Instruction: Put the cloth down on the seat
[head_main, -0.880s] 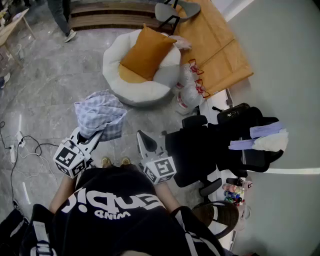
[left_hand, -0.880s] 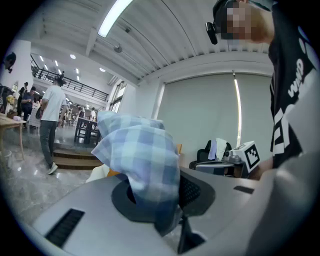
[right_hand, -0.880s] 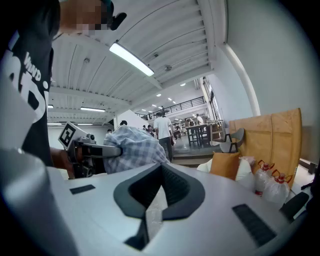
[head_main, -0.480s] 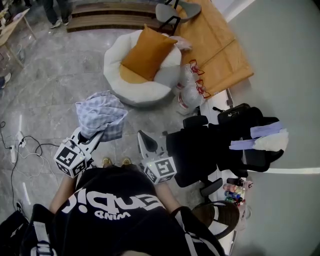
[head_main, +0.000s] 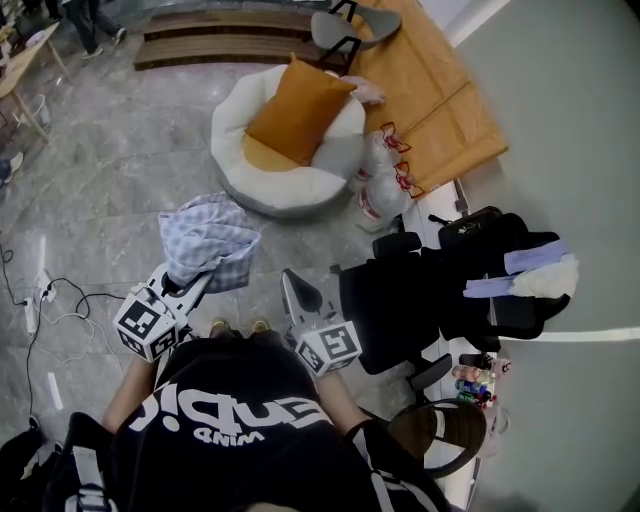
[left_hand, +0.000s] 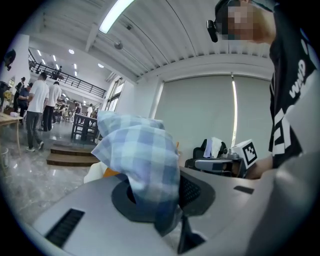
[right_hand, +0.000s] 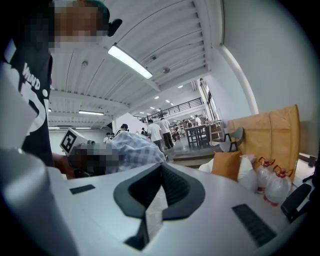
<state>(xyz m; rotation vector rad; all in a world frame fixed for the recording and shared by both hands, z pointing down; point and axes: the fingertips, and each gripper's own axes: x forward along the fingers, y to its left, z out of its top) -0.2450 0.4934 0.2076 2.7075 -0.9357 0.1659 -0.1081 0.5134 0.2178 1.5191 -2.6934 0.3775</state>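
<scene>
L gripper (head_main: 192, 282) jaws still clamp cloth (head_main: 208, 238); R gripper (head_main: 292, 283) jaws shut, empty; little moved

A grey stone-tiled floor (head_main: 120, 170) carries a round white seat (head_main: 285, 188), with 2 clear bags (head_main: 378, 200) just beside it on the right. Cables (head_main: 40, 292) trail along the left edge, and a black chair (head_main: 400, 300) stands at the right.

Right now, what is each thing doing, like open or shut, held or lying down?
Cloth: bunched, held up by the left gripper.
Left gripper: shut on the cloth.
Right gripper: shut, empty.
Seat: no cloth on it yet.
Cushion: lying on the seat.
</scene>
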